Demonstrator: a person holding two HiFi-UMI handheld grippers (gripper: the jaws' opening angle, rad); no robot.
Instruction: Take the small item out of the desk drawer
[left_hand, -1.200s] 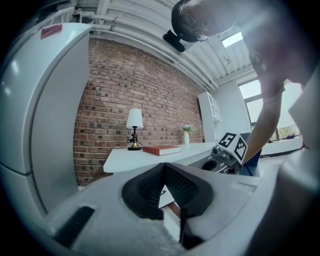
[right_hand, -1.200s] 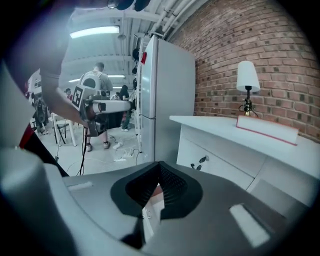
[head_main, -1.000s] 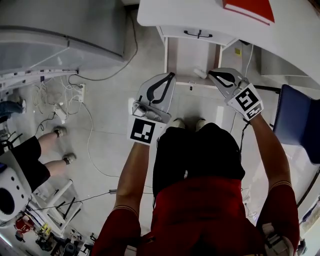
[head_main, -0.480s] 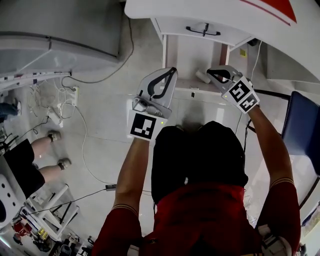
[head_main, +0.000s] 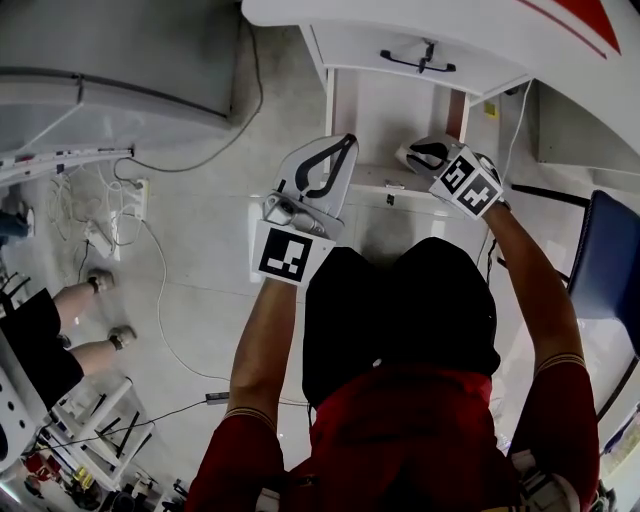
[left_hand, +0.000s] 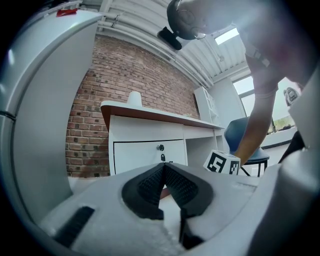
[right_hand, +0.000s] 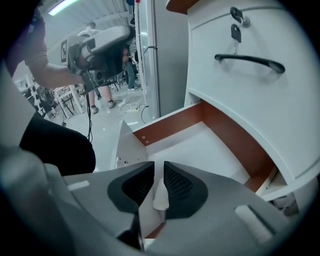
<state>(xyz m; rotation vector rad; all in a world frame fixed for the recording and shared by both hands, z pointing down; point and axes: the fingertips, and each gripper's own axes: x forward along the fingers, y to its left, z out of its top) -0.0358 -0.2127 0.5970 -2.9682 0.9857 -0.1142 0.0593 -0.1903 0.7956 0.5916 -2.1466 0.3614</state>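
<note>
Piece of pale material, the small white tapered item (right_hand: 160, 196) lies on the floor of the open white desk drawer with reddish-brown edges (right_hand: 205, 142), close to the drawer's near end. In the right gripper view it shows directly in the narrow gap between the jaws of the right gripper (right_hand: 159, 169), just beyond the ribbed black pads (right_hand: 180, 184). These jaws have just been opening and stand slightly apart. The item sits in line with the gap, and no pad is seen pressing on it. That gripper tilts down into the drawer.

In the head view the right gripper (head_main: 408, 158) covers the item's spot at the drawer's right side, so the item cannot be made out there. Above the open drawer is a closed white drawer front with a black bar handle (right_hand: 250, 61) and a key in its lock (right_hand: 235, 29).

The left gripper (left_hand: 162, 168) hangs level outside the drawer, to its left, well apart from the item. Its jaws are pressed together at the tips with nothing between them.
</note>
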